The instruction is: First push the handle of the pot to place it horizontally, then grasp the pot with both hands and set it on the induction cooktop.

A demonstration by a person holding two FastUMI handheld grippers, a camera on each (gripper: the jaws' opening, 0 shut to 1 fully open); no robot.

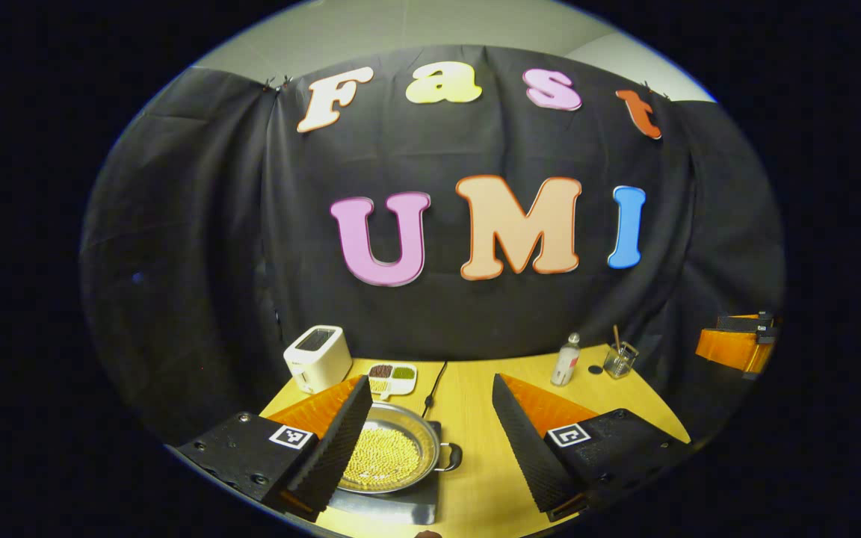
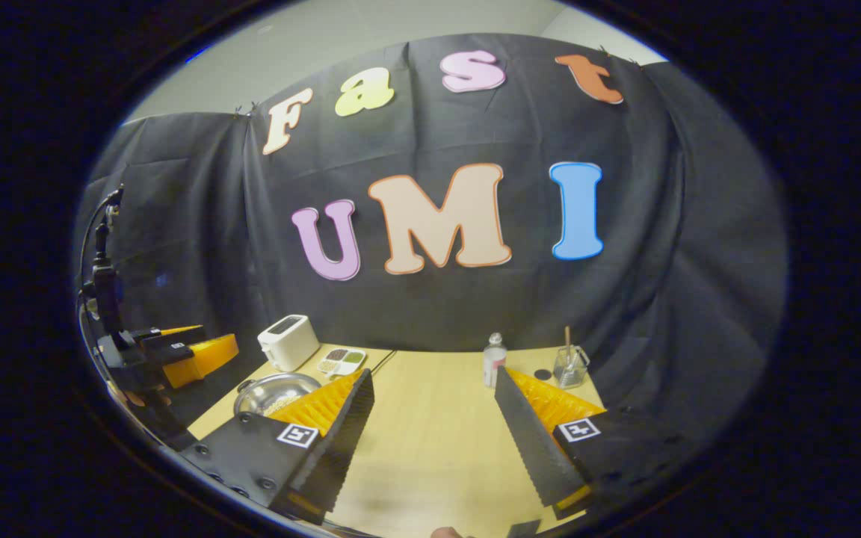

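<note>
Currently, both grippers' fingers stand apart above the wooden worktop (image 1: 475, 418), so the grain-filled steel pot (image 1: 389, 448), sitting on the cooktop (image 1: 400, 504), risks spilling if knocked.

Both views are evenly and fairly brightly lit from above: the tabletop (image 1: 475, 418) glows warm yellow with only soft, short shadows, while the black cloth wall stays dim and swallows detail in its folds. The pot (image 1: 389, 456) shows mild glare on its metal rim, and its bright yellow contents look a little overexposed. Fisheye distortion bends straight lines hard toward the edges, where things smear and darken, and the close tongs (image 2: 434, 433) look slightly soft beside the sharper centre.
</note>
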